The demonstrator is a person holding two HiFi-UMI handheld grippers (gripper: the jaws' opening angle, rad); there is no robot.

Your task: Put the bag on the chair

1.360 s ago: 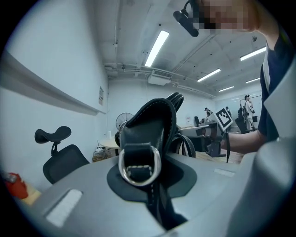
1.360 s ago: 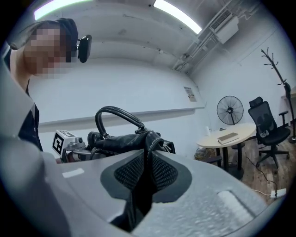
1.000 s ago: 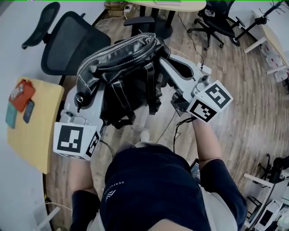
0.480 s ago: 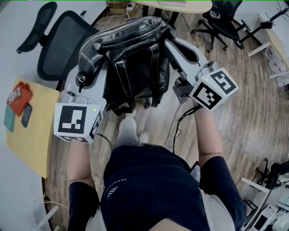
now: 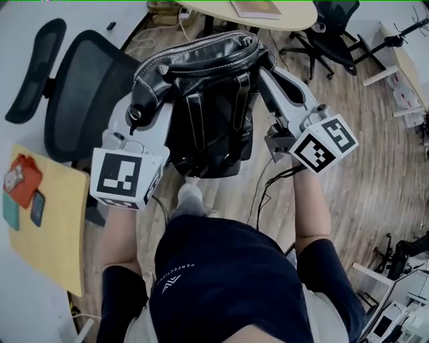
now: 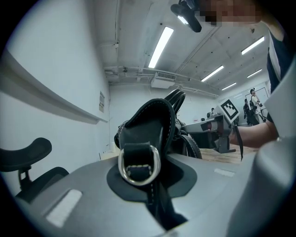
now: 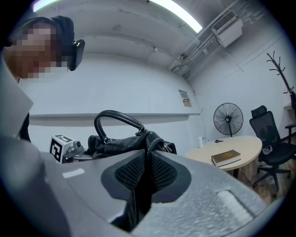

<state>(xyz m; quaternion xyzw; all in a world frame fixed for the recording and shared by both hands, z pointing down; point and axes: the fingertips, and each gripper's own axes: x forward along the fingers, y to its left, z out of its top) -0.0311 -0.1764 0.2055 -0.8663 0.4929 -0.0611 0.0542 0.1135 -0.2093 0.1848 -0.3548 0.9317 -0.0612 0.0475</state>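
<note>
A black leather bag (image 5: 211, 100) with white stitching hangs in the air between my two grippers, its straps dangling below it. My left gripper (image 5: 139, 112) is shut on the strap tab with the metal D-ring (image 6: 138, 165) at the bag's left end. At the right end, my right gripper (image 5: 263, 65) is shut on the stitched edge (image 7: 142, 178), pinched between its ribbed pads. The black mesh office chair (image 5: 87, 87) stands to the left of the bag, lower down, close to the left gripper.
A yellow table (image 5: 47, 221) with a red item and a phone lies at the left. At the far end stands a round table with a book (image 5: 255, 8), with another office chair (image 5: 335, 27) beside it. A cable (image 5: 265, 191) trails over the wooden floor.
Both grippers have carried the bag forward and a little right in the head view. The mesh chair now shows larger and nearer at the bag's left. Both grips look unchanged.
</note>
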